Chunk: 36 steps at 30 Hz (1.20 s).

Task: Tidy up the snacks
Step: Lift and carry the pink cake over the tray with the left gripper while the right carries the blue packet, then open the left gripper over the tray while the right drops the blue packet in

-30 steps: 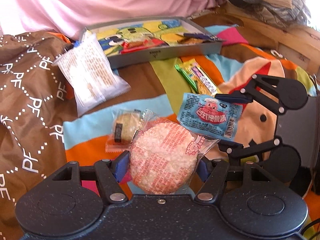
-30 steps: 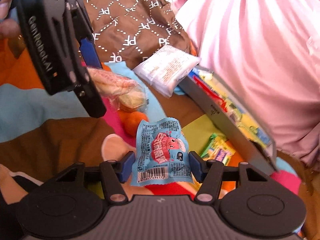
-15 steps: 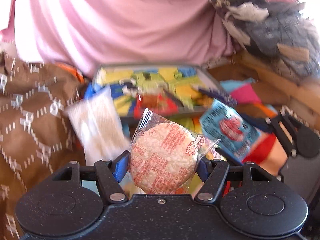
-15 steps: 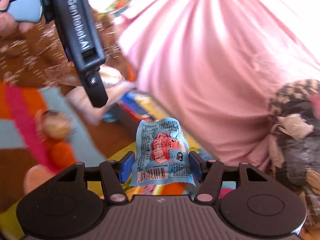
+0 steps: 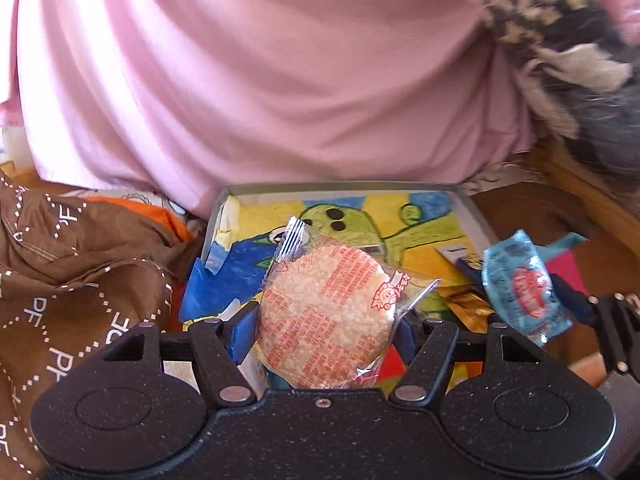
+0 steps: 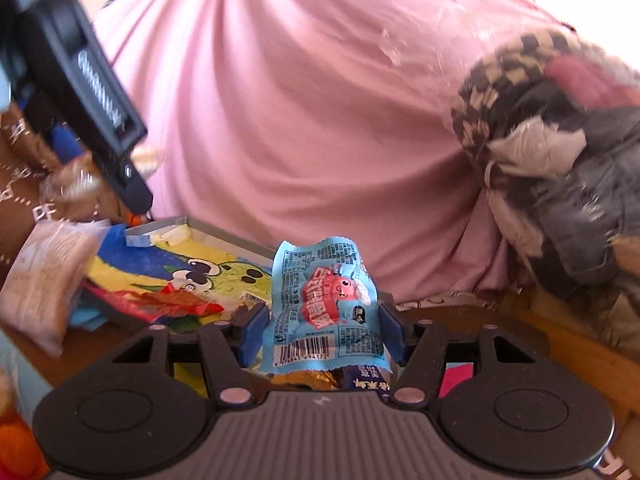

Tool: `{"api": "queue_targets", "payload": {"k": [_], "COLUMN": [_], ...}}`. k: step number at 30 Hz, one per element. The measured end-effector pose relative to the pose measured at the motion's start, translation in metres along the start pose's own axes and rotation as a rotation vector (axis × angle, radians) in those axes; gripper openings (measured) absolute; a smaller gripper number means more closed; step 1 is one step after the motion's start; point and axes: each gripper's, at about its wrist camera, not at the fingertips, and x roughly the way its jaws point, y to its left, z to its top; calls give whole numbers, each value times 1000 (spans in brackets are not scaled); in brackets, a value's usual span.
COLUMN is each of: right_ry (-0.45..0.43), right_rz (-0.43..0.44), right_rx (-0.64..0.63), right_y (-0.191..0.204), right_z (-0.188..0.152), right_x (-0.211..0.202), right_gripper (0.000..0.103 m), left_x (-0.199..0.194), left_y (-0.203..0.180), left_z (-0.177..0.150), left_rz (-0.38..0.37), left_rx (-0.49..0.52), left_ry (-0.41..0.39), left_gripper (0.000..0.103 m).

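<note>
My left gripper (image 5: 326, 330) is shut on a round rice cracker in clear wrap with red print (image 5: 326, 316), held above the near end of a grey tray (image 5: 340, 187) with a cartoon drawing on its floor. My right gripper (image 6: 322, 330) is shut on a small blue snack packet with a red figure (image 6: 324, 304), also over the tray (image 6: 172, 225). In the left wrist view the blue packet (image 5: 520, 288) hangs at the tray's right side. In the right wrist view the left gripper appears blurred at upper left. Red and gold wrappers (image 6: 176, 302) lie in the tray.
A pink cloth (image 5: 280, 80) rises behind the tray. A brown patterned fabric (image 5: 60, 280) lies to the left. A white snack bag (image 6: 40, 280) leans at the tray's left edge. Dark checked bundles (image 6: 560, 140) sit at the right, above a wooden ledge (image 6: 560, 344).
Both grippers have lifted their snacks off the colourful blanket and carried them forward over the tray. The loose snacks on the blanket have dropped out of view.
</note>
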Motion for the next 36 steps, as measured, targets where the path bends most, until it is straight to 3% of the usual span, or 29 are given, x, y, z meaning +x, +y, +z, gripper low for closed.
{"api": "queue_targets", "payload": {"k": [10, 21, 25, 27, 36], "right_ry": [91, 154, 165, 159, 113], "right_rz": [52, 81, 77, 70, 65], "right_rx": [53, 71, 81, 84, 138], "right_y": [-8, -3, -3, -4, -7], "right_z": [4, 0, -2, -1, 8], "right_x": [24, 42, 44, 43, 30], "right_gripper": [65, 68, 69, 76, 98], "left_x": [59, 97, 102, 101, 73], "left_y": [0, -6, -7, -5, 15], "left_z": [12, 5, 2, -1, -4], "left_rz": [48, 21, 13, 20, 50], "left_rx": [-30, -47, -45, -61, -170], "left_ry": [50, 128, 132, 123, 19], "left_gripper": [69, 70, 82, 89, 96]}}
